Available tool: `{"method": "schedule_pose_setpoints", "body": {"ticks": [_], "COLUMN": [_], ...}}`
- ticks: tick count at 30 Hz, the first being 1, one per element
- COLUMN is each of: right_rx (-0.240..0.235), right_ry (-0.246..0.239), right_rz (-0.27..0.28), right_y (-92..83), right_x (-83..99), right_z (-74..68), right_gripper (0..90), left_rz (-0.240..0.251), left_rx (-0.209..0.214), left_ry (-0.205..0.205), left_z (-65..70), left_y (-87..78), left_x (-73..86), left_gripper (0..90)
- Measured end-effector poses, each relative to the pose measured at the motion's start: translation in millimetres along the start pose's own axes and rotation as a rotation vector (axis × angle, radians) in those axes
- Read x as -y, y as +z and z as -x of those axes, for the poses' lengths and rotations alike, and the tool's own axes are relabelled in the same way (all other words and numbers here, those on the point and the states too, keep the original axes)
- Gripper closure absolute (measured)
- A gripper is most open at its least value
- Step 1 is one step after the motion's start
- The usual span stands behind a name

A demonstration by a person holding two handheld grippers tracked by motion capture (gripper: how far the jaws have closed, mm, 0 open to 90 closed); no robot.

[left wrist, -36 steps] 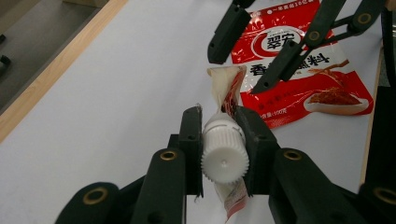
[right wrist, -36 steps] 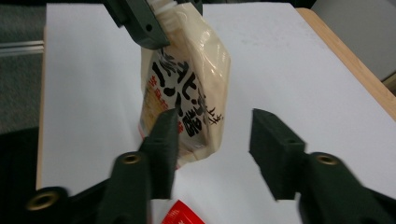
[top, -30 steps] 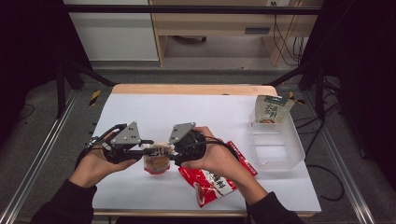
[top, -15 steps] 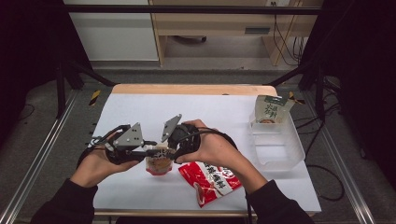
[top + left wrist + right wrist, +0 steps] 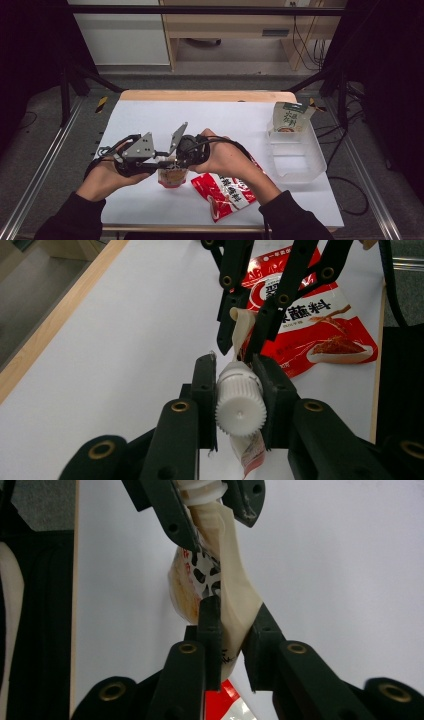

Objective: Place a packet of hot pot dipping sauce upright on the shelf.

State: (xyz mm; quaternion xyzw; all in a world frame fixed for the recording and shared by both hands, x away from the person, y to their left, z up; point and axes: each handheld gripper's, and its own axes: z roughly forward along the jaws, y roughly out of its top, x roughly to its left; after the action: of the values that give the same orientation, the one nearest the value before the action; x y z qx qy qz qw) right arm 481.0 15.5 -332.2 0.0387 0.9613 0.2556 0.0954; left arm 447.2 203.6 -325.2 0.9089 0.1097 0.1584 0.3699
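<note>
Near the front edge of the white table (image 5: 150, 120), left of its middle, a small spouted pouch (image 5: 172, 176) hangs between the two grippers. The left gripper (image 5: 239, 390) is clamped on the pouch's white ribbed cap (image 5: 240, 405), its jaws narrowly apart with the pads pressed against the cap's sides; in the high view this gripper (image 5: 159, 161) lies in the person's left hand (image 5: 107, 175). The right gripper (image 5: 231, 617) has just been closing its jaws, and they now pinch the cream upper edge of the pouch just below the spout; in the high view it (image 5: 176, 159) comes in from the right and meets the left gripper over the pouch. In the left gripper view the right gripper's jaws reach down from the top and nip the cream flap right behind the cap. A red sachet (image 5: 227, 192) lies flat just right of the pouch, near the front edge. A clear tub (image 5: 297, 155) sits by the right edge, with a green-and-white bag (image 5: 290, 117) standing at its far end.
</note>
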Motion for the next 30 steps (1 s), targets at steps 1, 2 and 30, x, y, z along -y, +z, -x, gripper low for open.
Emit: {"method": "schedule_pose_setpoints", "body": {"ticks": [1,2,30], "right_rx": [-0.003,-0.003,0.052], "right_ry": [0.005,0.011,-0.013], "right_rz": [0.004,0.004,-0.017], "right_y": [-0.2,-1.0,-17.2], "right_x": [-0.1,-0.6,-36.9], "right_z": [0.1,-0.2,22.2], "right_gripper": [82.7,84.7,87.9], "left_rz": [0.004,0.005,0.123], "left_rx": [-0.003,-0.004,-0.231], "left_ry": [-0.006,-0.008,-0.167], "left_z": [-0.6,-0.8,-1.3], "left_y": [-0.2,-0.4,-28.5], "left_x": [0.5,0.7,29.5], "left_gripper": [72.7,72.6,24.9]}}
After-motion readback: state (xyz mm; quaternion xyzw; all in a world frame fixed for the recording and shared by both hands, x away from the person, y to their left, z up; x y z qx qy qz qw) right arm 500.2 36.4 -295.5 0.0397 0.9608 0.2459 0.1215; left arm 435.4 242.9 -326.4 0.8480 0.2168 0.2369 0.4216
